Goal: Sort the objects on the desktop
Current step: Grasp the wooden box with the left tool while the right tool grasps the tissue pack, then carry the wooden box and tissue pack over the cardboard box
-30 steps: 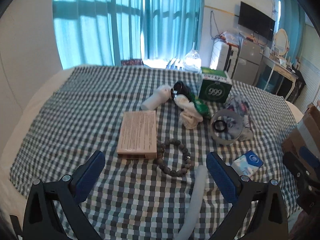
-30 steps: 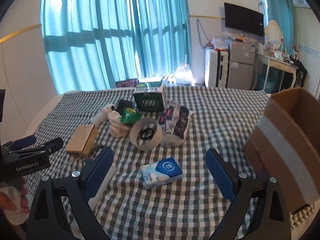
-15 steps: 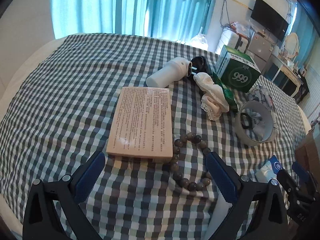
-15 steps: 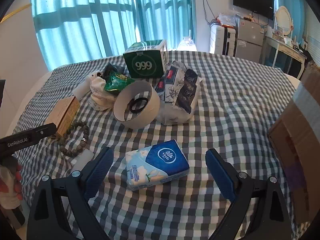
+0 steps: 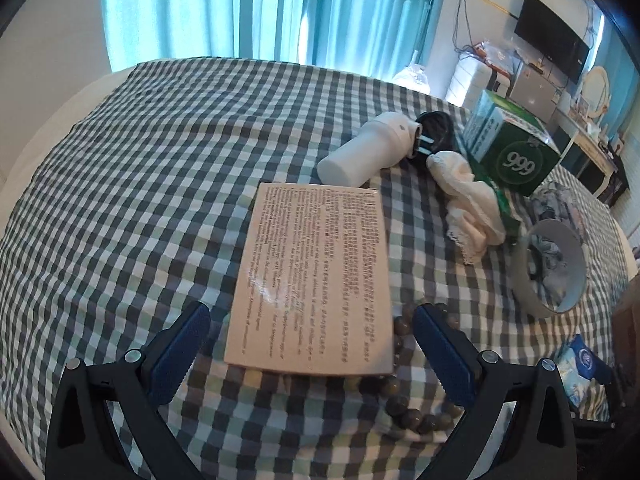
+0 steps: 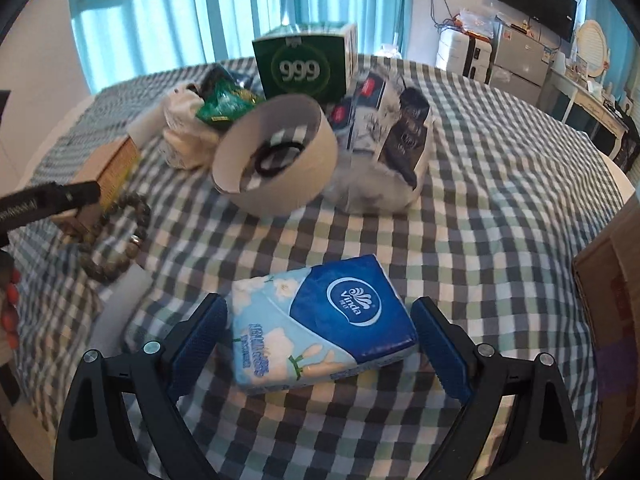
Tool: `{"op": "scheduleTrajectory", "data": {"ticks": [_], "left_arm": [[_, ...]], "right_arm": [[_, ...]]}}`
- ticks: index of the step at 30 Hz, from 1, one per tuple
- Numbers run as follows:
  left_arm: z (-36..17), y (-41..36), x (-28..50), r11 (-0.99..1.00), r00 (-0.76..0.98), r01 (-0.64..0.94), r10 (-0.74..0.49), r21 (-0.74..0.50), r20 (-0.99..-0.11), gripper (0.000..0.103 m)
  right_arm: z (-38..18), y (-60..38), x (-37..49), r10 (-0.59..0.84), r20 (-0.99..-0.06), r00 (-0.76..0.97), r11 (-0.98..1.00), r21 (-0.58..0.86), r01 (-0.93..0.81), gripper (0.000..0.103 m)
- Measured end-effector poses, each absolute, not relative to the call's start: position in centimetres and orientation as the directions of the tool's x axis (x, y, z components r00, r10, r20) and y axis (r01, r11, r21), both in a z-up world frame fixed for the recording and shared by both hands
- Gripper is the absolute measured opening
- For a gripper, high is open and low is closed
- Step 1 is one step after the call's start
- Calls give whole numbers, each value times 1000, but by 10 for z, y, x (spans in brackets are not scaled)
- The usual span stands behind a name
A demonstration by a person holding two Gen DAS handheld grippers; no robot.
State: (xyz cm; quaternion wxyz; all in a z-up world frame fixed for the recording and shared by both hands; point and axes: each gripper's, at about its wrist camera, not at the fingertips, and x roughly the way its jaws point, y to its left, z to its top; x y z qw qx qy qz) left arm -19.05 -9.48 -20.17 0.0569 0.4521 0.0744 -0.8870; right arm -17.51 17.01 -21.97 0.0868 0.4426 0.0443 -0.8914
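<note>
My left gripper (image 5: 312, 332) is open, its blue pads on either side of the near end of a flat tan printed box (image 5: 316, 284) lying on the checked cloth. A brown bead bracelet (image 5: 416, 408) lies partly under the box's right edge. My right gripper (image 6: 318, 334) is open, its pads on either side of a blue Vinda tissue pack (image 6: 320, 328). The left gripper's tip (image 6: 52, 202) shows in the right wrist view, by the tan box (image 6: 108, 168) and the bracelet (image 6: 116, 236).
A white cylinder (image 5: 364, 152), a black plug, a white cloth (image 5: 468, 204), a green 999 box (image 6: 304, 64), a white tape ring (image 6: 276, 160) around a black hair band, and a printed packet bag (image 6: 384, 144) lie behind. A cardboard box (image 6: 612, 280) stands at right.
Both grippers have moved forward and down. The left now straddles the tan box; the right now straddles the tissue pack. Both stay open.
</note>
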Motion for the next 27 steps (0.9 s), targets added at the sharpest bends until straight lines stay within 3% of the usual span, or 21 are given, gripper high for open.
{"op": "scheduleTrajectory", "data": {"ticks": [6,9,10,27], "left_arm": [[-214,-100,-199,-980,-567,181,-33,-85,-823,103],[-217,-101,-198,-981,-554,180,-42,-70,-831,87],[-216,-100,-198,-983,-556,175,-49,-59,-830,77],[-187,-106,-165,-978,-610,188,-41,-95,-791,76]], "right_arm": [[-224,166,-179,-90,-792,-603,-978,-42,202,93],[-221,166,-177,-90,-791,-605,-976,-51,212,82],[-220,167,-177,-93,-791,-605,-976,-49,214,81],[-197,167,-166,-136,-762,-633,-974,-14,226,80]]}}
